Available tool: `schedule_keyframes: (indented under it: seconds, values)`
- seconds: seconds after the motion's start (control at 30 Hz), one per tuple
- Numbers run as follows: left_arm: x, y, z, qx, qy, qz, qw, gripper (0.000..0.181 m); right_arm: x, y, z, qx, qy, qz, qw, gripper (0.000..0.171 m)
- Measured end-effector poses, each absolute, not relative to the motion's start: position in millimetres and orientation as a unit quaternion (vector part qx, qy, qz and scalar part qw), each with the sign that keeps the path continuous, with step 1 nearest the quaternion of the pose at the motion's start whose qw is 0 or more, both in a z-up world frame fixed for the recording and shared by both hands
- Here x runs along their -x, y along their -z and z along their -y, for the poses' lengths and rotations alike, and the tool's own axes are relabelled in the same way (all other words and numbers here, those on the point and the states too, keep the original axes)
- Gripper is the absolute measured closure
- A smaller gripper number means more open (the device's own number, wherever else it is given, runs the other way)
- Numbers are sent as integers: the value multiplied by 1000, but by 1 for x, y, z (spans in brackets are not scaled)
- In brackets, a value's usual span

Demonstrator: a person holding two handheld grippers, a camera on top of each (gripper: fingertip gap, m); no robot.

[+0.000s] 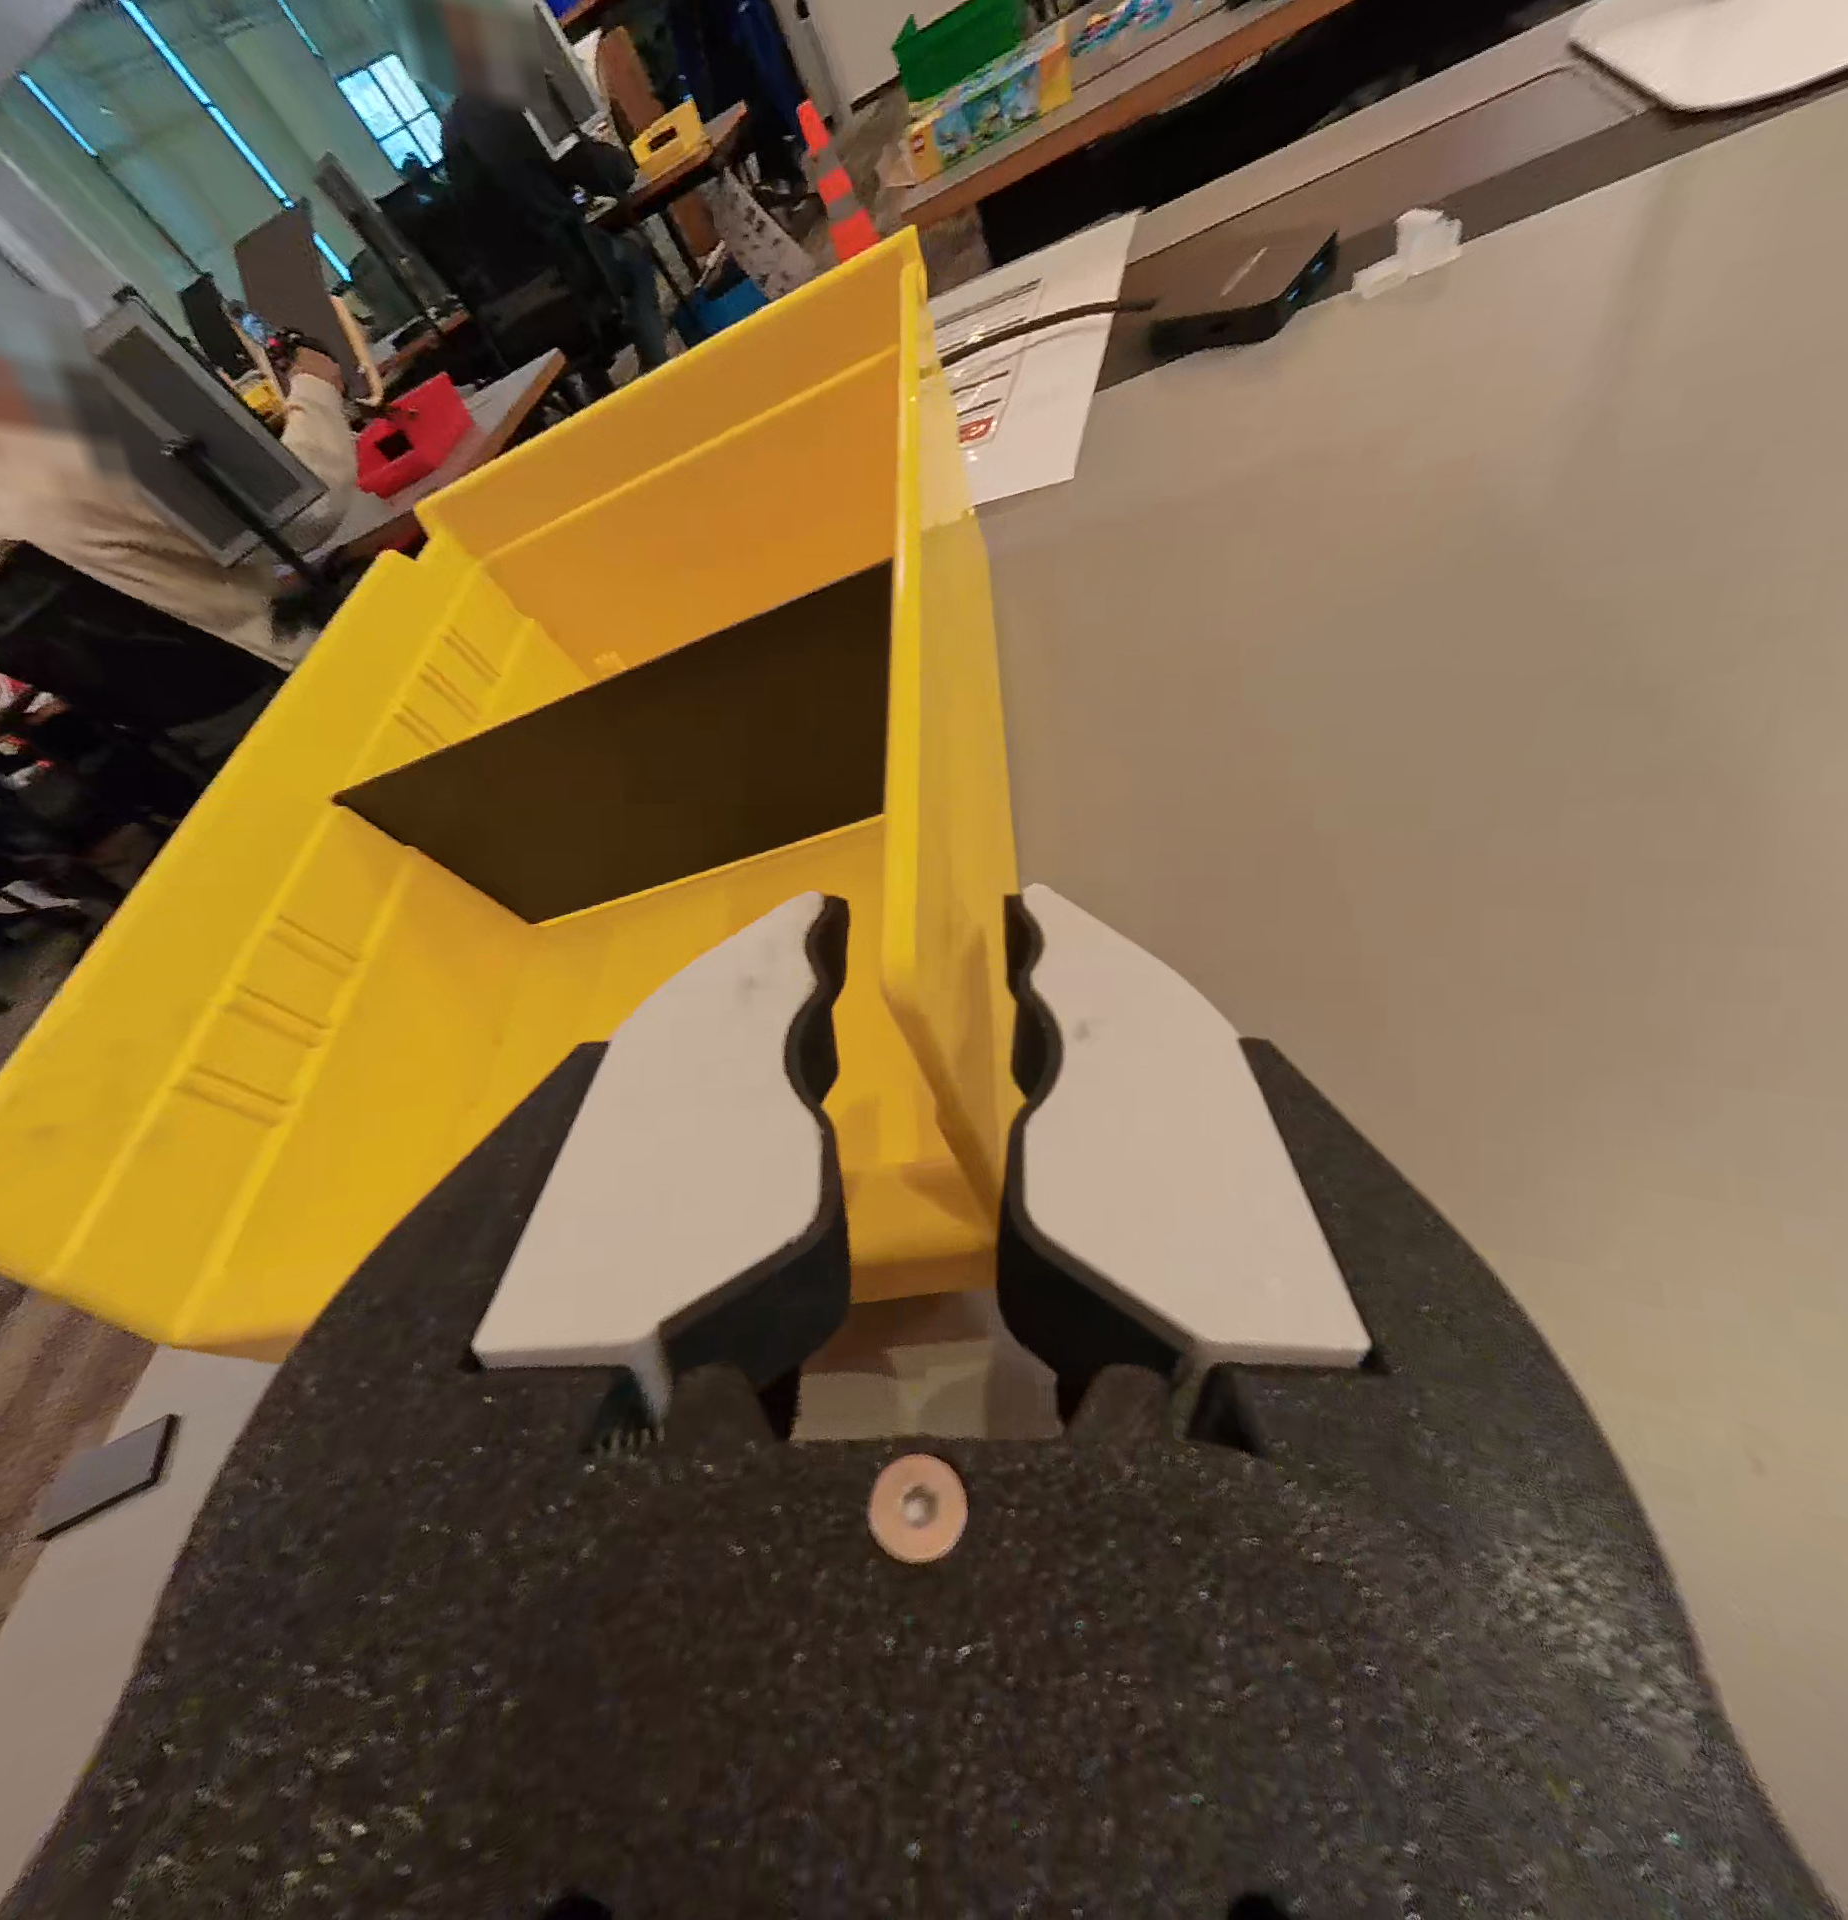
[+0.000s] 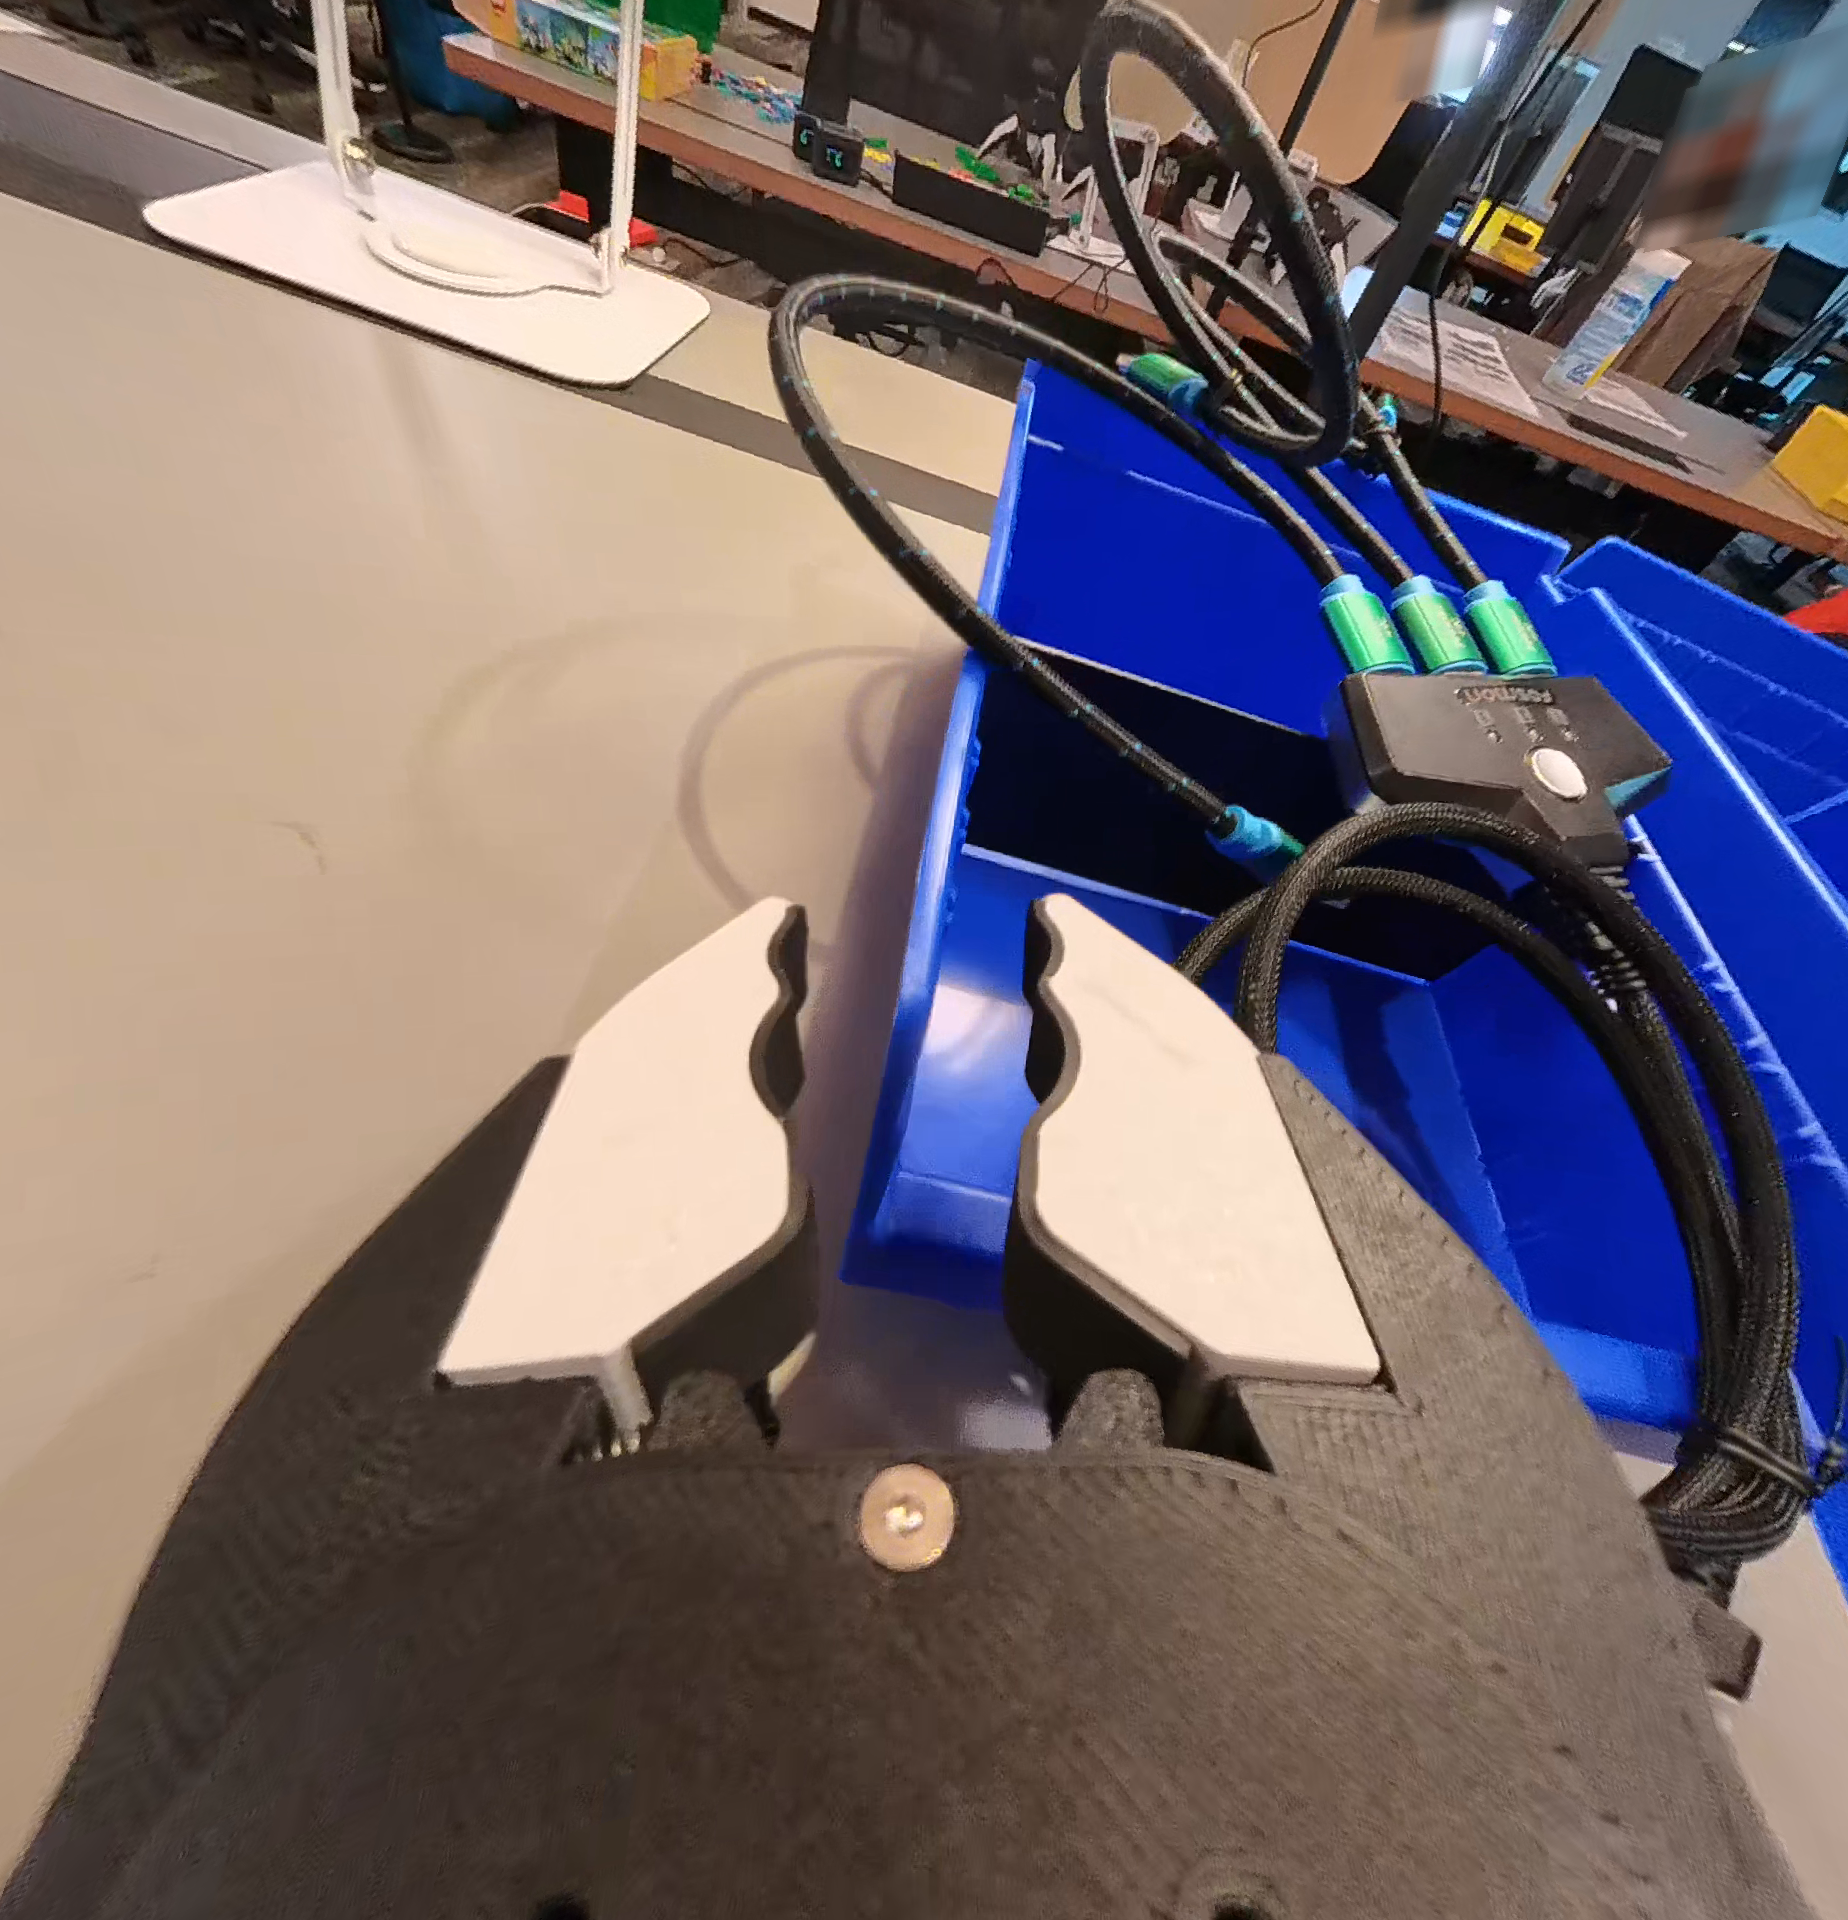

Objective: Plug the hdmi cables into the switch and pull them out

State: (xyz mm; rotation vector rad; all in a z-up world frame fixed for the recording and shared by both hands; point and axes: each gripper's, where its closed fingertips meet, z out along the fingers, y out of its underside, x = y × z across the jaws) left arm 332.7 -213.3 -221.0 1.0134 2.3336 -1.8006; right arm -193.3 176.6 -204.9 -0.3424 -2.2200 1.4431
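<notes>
The left gripper [image 1: 925,914] straddled the right wall of a yellow bin [image 1: 941,790], jaws apart, one finger inside the bin and one outside over the bench [image 1: 1471,831]. Whether the pads touched the wall could not be told. A black divider [image 1: 650,769] crossed the bin ahead of the fingers; the compartments in view looked bare. To the right of the wall the bench lay open as far as a white sheet [image 1: 1034,384] and a small black box [image 1: 1247,296] near its far edge. The bin's left side hung close to the bench's left edge.

The right gripper [image 2: 915,914] straddled the left wall of a blue bin [image 2: 1107,540], jaws apart, nothing between them but the wall. The switch [image 2: 1491,753], black with a round button, sat on top of the bin's dark divider [image 2: 1128,769] to the right of the fingers. Three green plugs [image 2: 1434,629] stood seated side by side in its far edge, their braided cables [image 2: 1226,239] looping up over the bin's far rim. A fourth plug [image 2: 1258,836] hung loose just left of the switch. A bundled black lead [image 2: 1720,1195] ran from the switch over the bin's near wall. Left of the bin the bench [image 2: 328,727] was open up to a white lamp base [image 2: 432,275].

The switch bore small printed writing; the sheet was printed too.
</notes>
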Motion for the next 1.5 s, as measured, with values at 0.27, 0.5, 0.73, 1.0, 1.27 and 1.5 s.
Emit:
schedule_keyframes:
  seconds: [0.27, 0.5, 0.73, 1.0, 1.27, 1.5]
  values:
    - [-330, 218, 200, -357, 577, -735, -9, 176, 199, 208, -173, 110, -515, 813, 249, 165]
    - [-327, 215, 142, -414, 586, -693, -74, 177, 194, 208, -177, 90, -527, 820, 205, 164]
    - [-299, 215, 71, -522, 562, -617, -179, 177, 175, 208, -171, 41, -535, 826, 172, 162]
    - [-269, 215, -3, -641, 500, -499, -301, 177, 149, 209, -153, -50, -534, 835, 121, 161]
    - [-269, 216, -59, -717, 398, -410, -400, 176, 133, 209, -134, -130, -550, 825, 16, 162]
    - [-274, 216, -101, -757, 300, -347, -466, 176, 113, 208, -114, -224, -553, 801, -58, 167]
